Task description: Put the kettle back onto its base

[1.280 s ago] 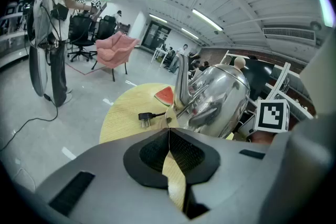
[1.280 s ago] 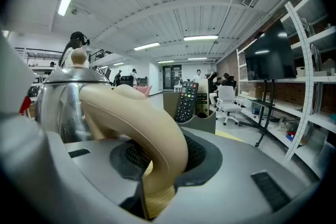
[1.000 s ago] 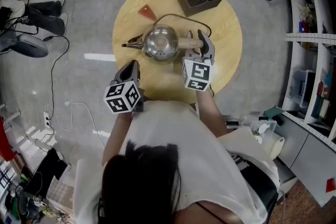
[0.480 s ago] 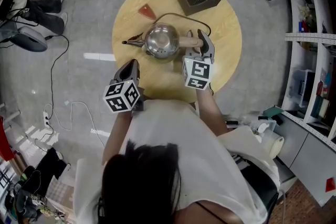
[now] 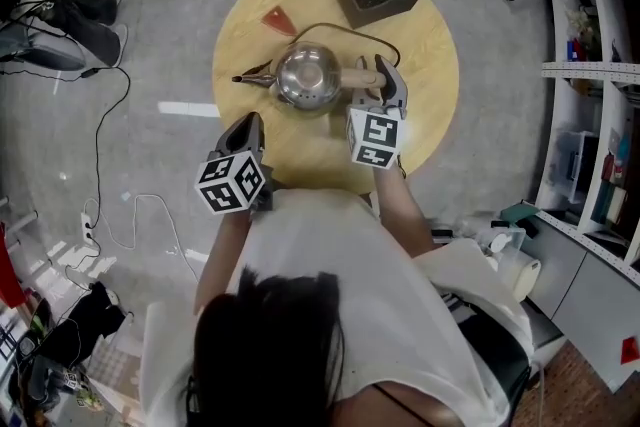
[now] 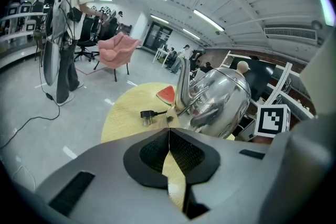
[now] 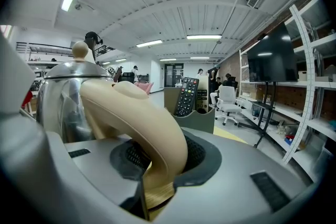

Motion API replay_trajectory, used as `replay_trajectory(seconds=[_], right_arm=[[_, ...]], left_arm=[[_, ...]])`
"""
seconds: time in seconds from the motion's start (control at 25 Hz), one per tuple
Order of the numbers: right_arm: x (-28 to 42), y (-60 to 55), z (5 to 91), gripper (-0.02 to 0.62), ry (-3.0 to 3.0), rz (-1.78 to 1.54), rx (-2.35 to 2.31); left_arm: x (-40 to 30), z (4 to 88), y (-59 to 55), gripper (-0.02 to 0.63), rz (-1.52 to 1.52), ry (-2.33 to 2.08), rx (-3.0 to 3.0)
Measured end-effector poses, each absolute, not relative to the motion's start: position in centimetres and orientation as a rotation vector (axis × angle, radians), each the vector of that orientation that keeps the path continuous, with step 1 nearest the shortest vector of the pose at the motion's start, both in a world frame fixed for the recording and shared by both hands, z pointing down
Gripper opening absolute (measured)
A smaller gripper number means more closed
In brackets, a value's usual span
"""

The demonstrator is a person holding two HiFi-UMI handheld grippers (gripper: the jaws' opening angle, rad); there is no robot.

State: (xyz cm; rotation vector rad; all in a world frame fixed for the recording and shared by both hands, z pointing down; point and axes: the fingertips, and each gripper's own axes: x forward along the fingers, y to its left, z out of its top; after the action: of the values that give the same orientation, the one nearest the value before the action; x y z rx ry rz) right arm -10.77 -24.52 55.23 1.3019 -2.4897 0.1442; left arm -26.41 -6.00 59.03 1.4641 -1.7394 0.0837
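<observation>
Head view, shiny steel kettle (image 5: pixel 308 75), cream handle (image 5: pixel 358 78) clamped in right gripper (image 5: pixel 385 83), left gripper (image 5: pixel 250 123) pinched together.

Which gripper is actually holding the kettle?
The right gripper: its jaws are clamped on the cream handle of the kettle. The left gripper is shut on nothing, clear of the kettle.

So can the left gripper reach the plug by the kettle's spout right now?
Probably yes: only bare table lies between the left gripper and the plug; the kettle stands to one side. The gripper's shut jaws would need opening.
</observation>
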Motion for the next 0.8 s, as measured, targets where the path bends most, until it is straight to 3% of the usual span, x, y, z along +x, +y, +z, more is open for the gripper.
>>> replay_trajectory(seconds=[0.36,0.8], right_arm=[[-10.7,-24.4,55.4,0.12,-2.458,0.17,1.338],[-8.8,-24.2,55.9,0.265,-2.371,0.172,1.452]], left_arm=[[-26.4,58.7,-6.0,0.027,0.071,-1.742,1.469],[-26.2,58.5,-5.8,0.026,0.074,-1.741,1.486]])
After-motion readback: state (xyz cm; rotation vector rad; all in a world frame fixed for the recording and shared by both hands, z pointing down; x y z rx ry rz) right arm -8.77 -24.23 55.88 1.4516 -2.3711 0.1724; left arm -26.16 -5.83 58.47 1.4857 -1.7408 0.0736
